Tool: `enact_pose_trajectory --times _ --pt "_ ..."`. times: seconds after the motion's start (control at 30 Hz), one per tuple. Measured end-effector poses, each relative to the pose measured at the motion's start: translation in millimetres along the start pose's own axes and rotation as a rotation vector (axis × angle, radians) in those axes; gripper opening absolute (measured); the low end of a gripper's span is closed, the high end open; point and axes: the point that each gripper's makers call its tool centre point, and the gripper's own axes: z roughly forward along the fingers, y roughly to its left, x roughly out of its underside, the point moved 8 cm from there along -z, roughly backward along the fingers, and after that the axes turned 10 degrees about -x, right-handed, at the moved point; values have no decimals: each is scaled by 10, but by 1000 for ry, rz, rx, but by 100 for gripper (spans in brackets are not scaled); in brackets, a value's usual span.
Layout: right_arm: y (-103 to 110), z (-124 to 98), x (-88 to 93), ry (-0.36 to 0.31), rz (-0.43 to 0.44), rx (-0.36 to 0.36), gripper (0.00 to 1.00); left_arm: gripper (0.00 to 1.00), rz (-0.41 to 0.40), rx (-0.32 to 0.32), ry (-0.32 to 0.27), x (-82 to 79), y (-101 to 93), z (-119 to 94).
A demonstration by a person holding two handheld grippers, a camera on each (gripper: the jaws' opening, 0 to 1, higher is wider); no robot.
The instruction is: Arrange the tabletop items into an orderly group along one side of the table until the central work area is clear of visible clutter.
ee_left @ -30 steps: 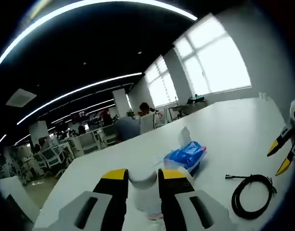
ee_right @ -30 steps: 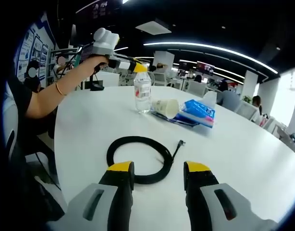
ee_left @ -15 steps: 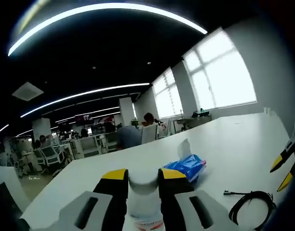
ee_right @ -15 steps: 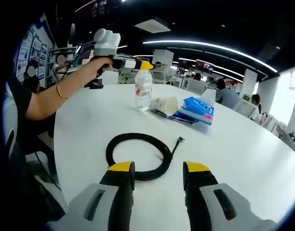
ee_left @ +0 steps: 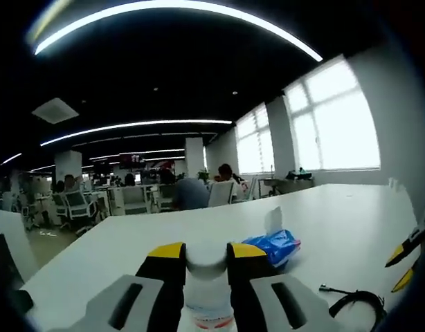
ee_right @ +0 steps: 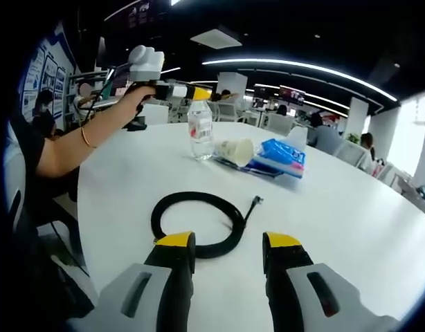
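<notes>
Clear plastic water bottle with white cap [ee_left: 206, 257], neck clamped between left gripper [ee_left: 205, 254] jaws, carry upright; right gripper [ee_right: 226, 243] spread, nothing held, black coiled cable [ee_right: 195, 223] just ahead.

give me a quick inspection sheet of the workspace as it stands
surface: white table, bare at right
job's things: water bottle upright; paper cup on its side; blue tissue pack beside the cup
clutter: flat item under the cup and pack, cannot tell what
grippers: left gripper shut on the bottle cap; right gripper open, holding nothing
cables: black cable coiled just beyond the right gripper
surroundings: open office, desks, chairs, seated people, windows
</notes>
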Motion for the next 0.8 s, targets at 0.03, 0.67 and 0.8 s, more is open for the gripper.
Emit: enact_pose_trajectory --times 0.03,0.67,0.8 --pt "0 1 -1 -2 1 0 37 21 -8 -3 1 -2 25 -7" --pt "65 10 -24 -7 -5 -6 37 22 54 -67 114 -82 146 -26" --pt "73 6 -33 -8 -8 -6 37 22 114 -78 93 -83 85 -49"
